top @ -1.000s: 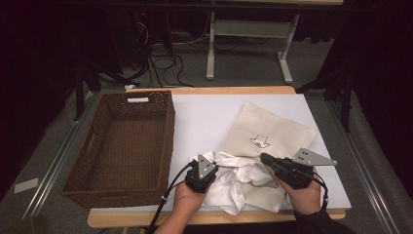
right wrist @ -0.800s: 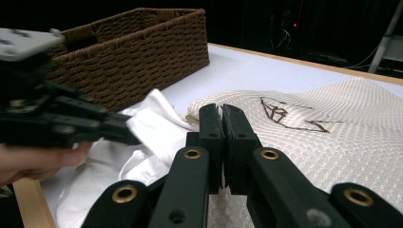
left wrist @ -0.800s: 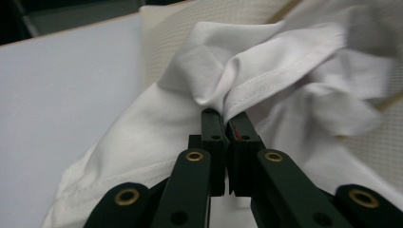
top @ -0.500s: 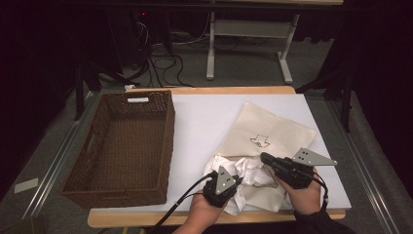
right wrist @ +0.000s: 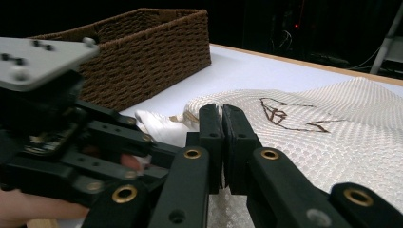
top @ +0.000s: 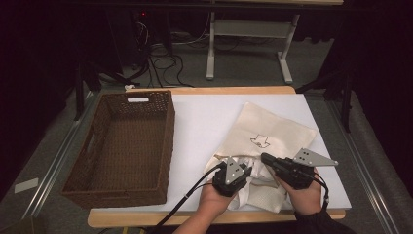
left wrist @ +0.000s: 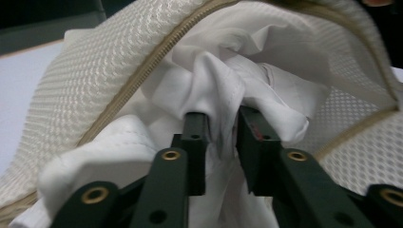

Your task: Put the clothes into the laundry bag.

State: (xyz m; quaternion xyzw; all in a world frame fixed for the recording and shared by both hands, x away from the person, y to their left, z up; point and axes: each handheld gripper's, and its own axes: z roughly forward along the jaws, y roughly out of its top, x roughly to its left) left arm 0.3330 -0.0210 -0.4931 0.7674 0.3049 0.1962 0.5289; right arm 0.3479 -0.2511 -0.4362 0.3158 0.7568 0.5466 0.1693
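While your left gripper [top: 242,171] works at the lower middle of the high view, its jaws have just been opening and stand a little apart; your left gripper view shows a fold of white cloth [left wrist: 223,85] between them, inside the zipped mouth of the mesh bag [left wrist: 100,76]. Whether the pads press on that fold, you cannot tell. Your right gripper [top: 267,158], lower right, has its jaws closed on the bag's edge; your right gripper view shows mesh pinched between them, the bag's dark printed mark at right, and your left gripper at lower left. Count: one bag, one cloth, one brown wicker basket [top: 124,146] at left, one table [top: 204,112], two grippers.
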